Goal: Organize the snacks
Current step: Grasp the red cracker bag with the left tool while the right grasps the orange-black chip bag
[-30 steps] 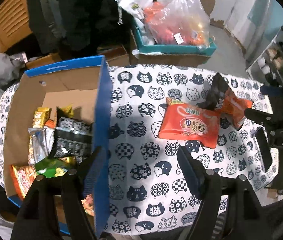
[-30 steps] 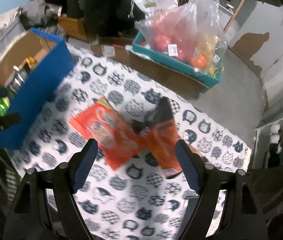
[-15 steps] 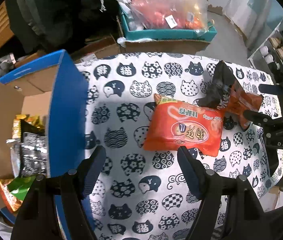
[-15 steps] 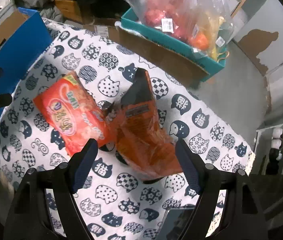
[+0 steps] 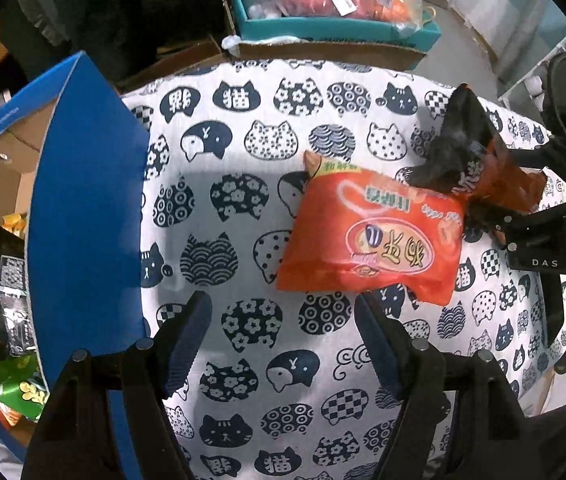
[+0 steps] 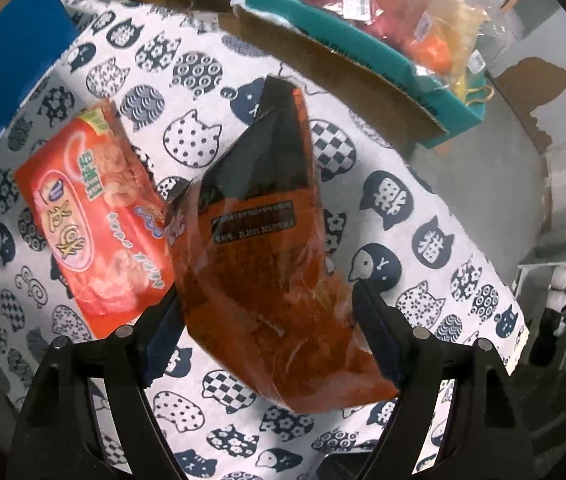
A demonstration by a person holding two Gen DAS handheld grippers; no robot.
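Both grippers lower — blue box [image 5: 83, 216] left, snacks overlapping

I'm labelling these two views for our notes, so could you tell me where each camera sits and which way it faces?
Left wrist: sits on the left gripper, facing down at the cat-print tablecloth beside the blue box; its own two open fingers show, plus the right gripper at the right edge.
Right wrist: sits on the right gripper, facing down over the dark orange snack bag, which lies between its open fingers.
Shared: the red snack bag, the dark orange bag, tablecloth, blue box and teal box.
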